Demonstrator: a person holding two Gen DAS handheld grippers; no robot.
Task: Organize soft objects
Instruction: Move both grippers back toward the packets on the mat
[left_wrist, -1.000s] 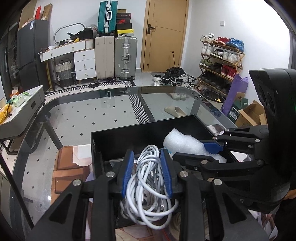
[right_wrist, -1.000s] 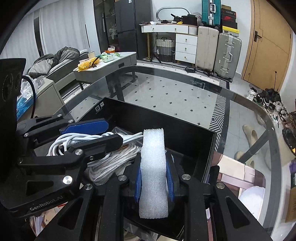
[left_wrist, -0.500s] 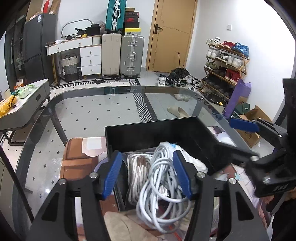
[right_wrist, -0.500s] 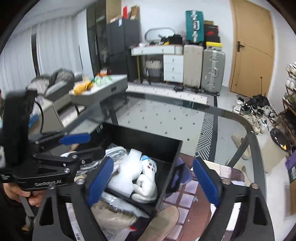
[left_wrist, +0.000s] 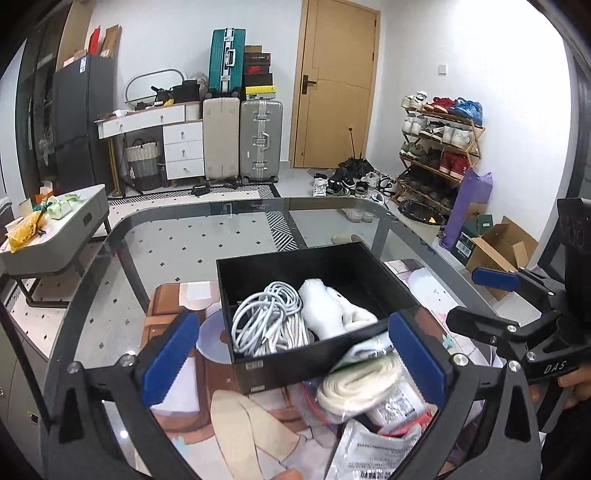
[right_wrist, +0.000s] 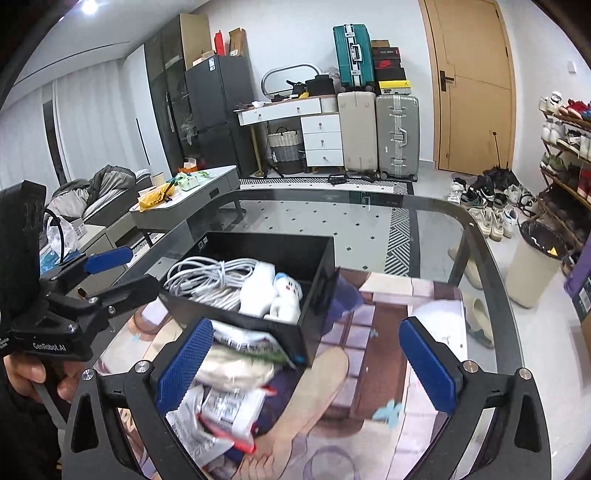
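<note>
On the glass table (left_wrist: 92, 295) the black box (left_wrist: 325, 354) held the light, limp cable coil (left_wrist: 266, 314) and foam, while left gripper (left_wrist: 295, 354) and right gripper (right_wrist: 306, 354) had just opened empty above soft packets (left_wrist: 373, 391), best pinched mid-body.

Home living room/entry area: wooden door (left_wrist: 334, 85) far, suitcases (left_wrist: 242, 138) stacked beside white drawer desk (left_wrist: 162, 129), shoe rack (left_wrist: 441, 144) full of sneakers at right, sofa (right_wrist: 99, 192) and coffee table (right_wrist: 188, 199) left, glass surface (left_wrist: 192, 240) near.
</note>
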